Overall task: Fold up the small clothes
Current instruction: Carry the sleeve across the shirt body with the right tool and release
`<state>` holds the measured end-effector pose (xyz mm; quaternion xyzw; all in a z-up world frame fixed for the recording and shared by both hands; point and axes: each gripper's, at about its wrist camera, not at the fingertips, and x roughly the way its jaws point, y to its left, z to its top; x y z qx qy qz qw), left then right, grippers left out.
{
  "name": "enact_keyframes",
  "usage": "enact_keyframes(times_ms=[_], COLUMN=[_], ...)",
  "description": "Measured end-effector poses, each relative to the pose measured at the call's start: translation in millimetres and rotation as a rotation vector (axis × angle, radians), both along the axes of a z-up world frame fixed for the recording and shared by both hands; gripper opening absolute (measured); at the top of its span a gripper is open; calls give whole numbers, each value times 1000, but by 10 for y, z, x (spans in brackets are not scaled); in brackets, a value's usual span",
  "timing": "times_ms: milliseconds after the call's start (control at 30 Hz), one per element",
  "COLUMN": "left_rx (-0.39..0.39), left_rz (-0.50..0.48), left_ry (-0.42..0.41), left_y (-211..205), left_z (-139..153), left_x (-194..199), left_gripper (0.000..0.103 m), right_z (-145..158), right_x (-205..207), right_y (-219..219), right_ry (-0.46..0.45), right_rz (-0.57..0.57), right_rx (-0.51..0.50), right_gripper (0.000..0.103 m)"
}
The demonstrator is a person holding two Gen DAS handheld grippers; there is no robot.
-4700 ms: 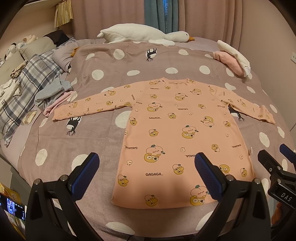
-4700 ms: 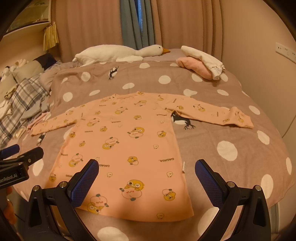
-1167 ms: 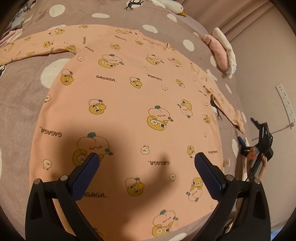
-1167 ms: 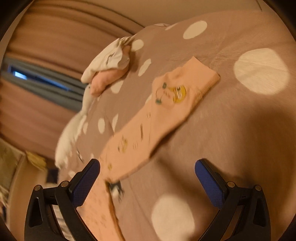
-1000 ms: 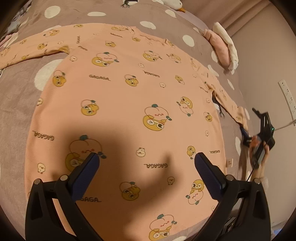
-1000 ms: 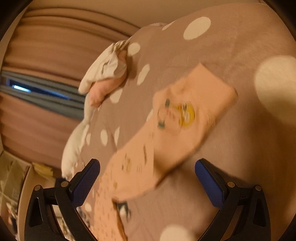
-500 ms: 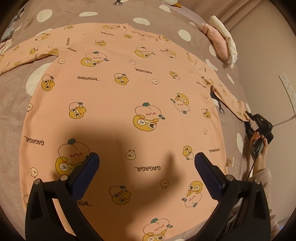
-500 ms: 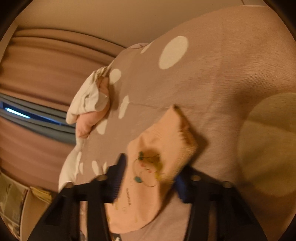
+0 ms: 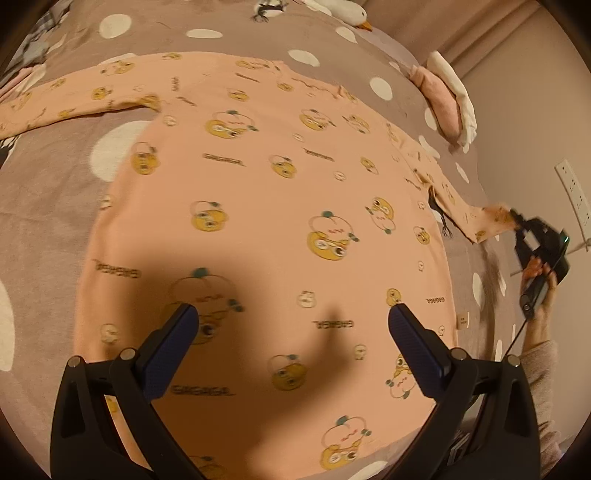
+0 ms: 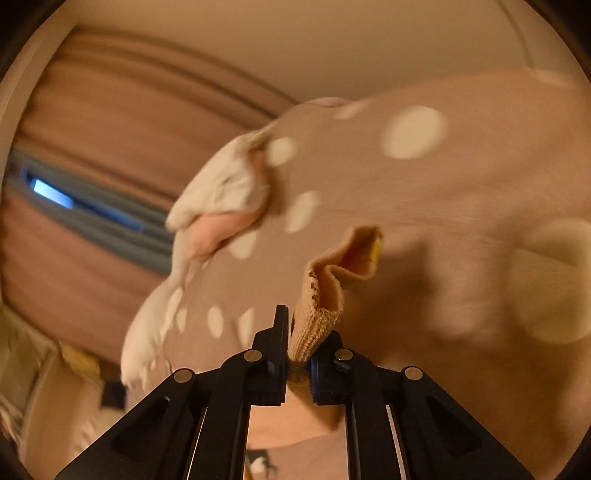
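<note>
- The peach long-sleeved top lies spread flat, print up, on the dotted bed cover; its body fills the middle of the bed and its sleeves run out to left and right.
- Your right gripper is pinched tight on the ribbed cuff of the right sleeve; in the left wrist view that cuff is lifted just off the cover at the far right, near the bed's edge.
- Your left gripper stands wide, holding nothing, above the lower body of the top.
- Expect thin, soft knit: light, limp, a little stretchy. It will sag and drag instead of holding a line, so carry the cuff low and let the sleeve follow.
- The rib is likely the firmest hold on the sleeve; for the body, take the hem corners or side seams, pinching both layers.
- Room is tight on the right: the wall with its socket strip is close by, and a folded pink-and-white bundle sits on the far right of the cover.
- The open way is inward, across the top's body toward the left.
- Near the far edge lies a white goose plush, well apart from the top.
</note>
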<state>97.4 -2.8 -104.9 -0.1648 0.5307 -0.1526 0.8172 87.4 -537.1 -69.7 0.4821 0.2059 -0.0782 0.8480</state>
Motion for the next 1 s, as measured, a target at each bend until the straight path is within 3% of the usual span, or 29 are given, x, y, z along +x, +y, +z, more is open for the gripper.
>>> enact_keyframes(times_ms=[100,300,500,600,733,833,1000], left_rx=[-6,-40,-53,-63,-67,-60,-56], left_rz=[24,84,127,147,173,186,206], left_ry=[-9,-34,-45,-35,-24,-22,-22], left_y=[158,566,930,1074,1212,1279,1353], left_z=[25,85,37,-19,-64,-70,-82], left_x=[-21,-64,-139,-145,-156,-150,-127], left_gripper=[103,103,103,103,103,103,103], right_z=[384,1065,1317,1191,761,309,-189], right_x=[266,1016,1536,1715,1879,1909,1882], right_y=[437,1708,2981,3617,4411,4798,5124], right_ry=[11,25,-1,24,116,199,319], right_rz=[103,322,500,582,674,744,850], right_rx=[-106,-310,-460,-587,-786,-936,-1082], right_gripper=[11,11,11,11,11,11,12])
